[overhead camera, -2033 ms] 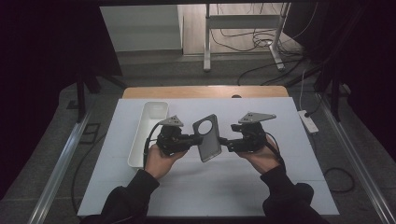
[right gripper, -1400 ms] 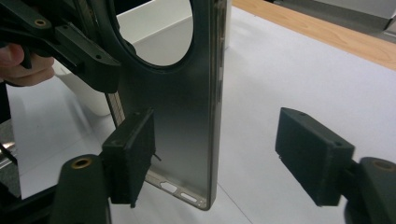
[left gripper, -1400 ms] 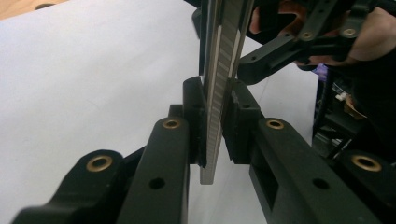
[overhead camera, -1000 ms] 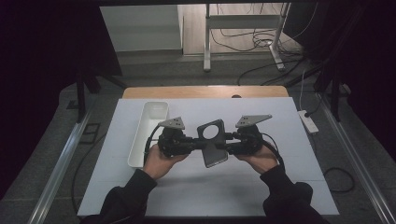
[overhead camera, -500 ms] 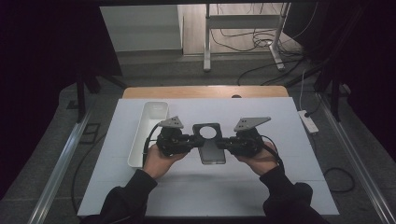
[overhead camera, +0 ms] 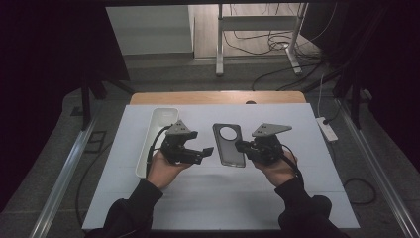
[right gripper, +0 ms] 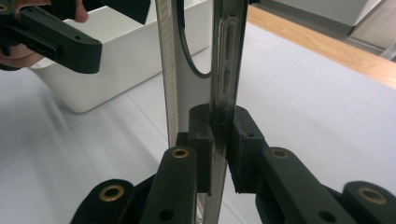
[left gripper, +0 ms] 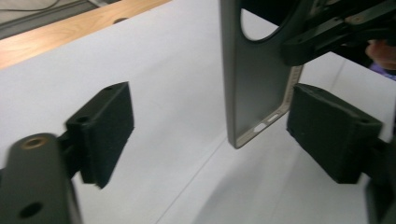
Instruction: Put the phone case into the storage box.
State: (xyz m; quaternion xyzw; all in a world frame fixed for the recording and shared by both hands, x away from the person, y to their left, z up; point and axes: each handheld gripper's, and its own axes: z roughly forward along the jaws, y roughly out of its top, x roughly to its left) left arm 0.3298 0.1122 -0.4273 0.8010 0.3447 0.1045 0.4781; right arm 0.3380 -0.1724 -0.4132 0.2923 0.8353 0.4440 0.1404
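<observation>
Grey phone case, round cutout

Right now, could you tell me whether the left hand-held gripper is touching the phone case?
Apart. In the left gripper view, the left hand-held gripper has open pads, with white table visible between them and the phone case.

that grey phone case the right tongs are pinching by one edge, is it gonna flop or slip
The thin grey phone case with the round camera hole probably flexes little: it stays straight though the right tongs clamp just one side wall. It looks light, a hollow shell. The smooth, glossy rim might slip or pivot under a narrow grip, especially now that the left tongs have just opened off it.
</observation>
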